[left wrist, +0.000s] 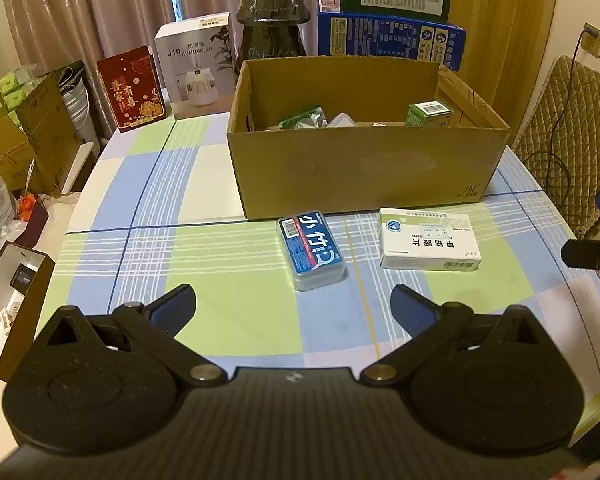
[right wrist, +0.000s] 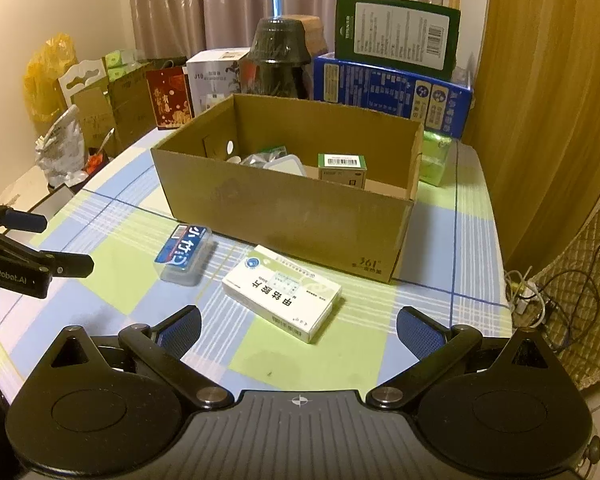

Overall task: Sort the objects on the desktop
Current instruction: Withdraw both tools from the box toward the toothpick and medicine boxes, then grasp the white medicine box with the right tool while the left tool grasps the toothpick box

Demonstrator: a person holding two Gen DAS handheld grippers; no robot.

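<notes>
Both tools are released and hold nothing; the left tool (left wrist: 294,304) hangs over the counter (left wrist: 236,320) with its fingers spread wide, and the right tool (right wrist: 299,330) does the same. Two things remain outside the cardboard box (left wrist: 364,168): a clear plastic case with a blue label (left wrist: 311,254) lies just ahead of the left tool, slightly right of its centre line; a white medicine box (right wrist: 282,294) lies just ahead of the right tool, a little left of centre and turned at an angle to its fingers.

The likely trouble: the case looks smooth and hard, so a grip across its rounded edges could let it squirt out; the medicine box, being skewed, may twist or slide on the checked cloth if the fingers close on its corners instead of its flat sides; thin card could also crush under a hard squeeze. The two things lie near each other, so the tools may crowd one another if both reach at once.

Beyond both things stands the box's near wall, which must be cleared before dropping; inside it already sit a green carton (right wrist: 342,168) and some packets. Behind the box stand a dark vase (left wrist: 272,20), a humidifier box (left wrist: 198,66) and a blue carton (left wrist: 392,38), well clear of the work.
</notes>
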